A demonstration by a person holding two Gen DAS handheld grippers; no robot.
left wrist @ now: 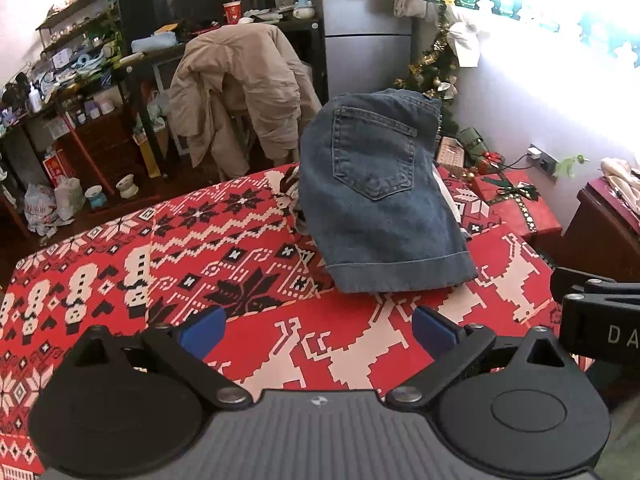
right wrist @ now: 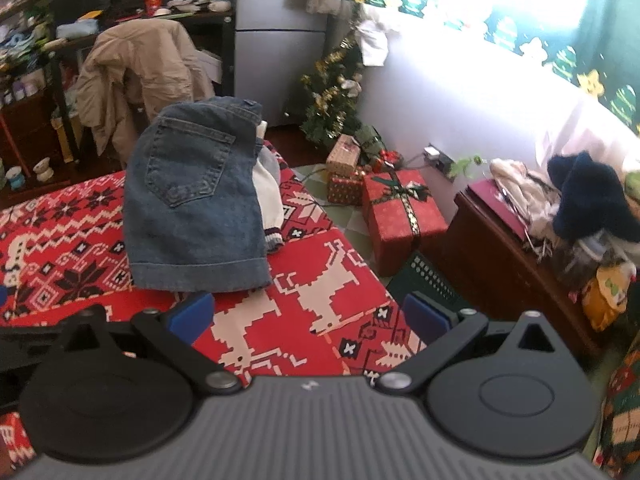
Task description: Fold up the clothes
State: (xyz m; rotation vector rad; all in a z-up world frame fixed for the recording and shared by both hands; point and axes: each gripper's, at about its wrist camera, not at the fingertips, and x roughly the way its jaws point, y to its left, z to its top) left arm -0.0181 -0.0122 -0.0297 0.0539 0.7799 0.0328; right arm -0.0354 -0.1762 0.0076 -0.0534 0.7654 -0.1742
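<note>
Left gripper (left wrist: 318, 330) hovered low over the red patterned tablecloth (left wrist: 120, 264), fingers wide apart and empty. Folded denim shorts (left wrist: 376, 204) lay just ahead: stiff, fairly heavy; grasp the cuffed hem. Right gripper (right wrist: 306, 318), likewise spread and empty, hovered level, short of the shorts' hem (right wrist: 200, 274).

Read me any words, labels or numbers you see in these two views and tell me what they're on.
"DA": white letters on the right gripper, cut off at the left view's edge.
Red cup: its print is too blurred to read.
Fridge stickers: too small to read.
</note>
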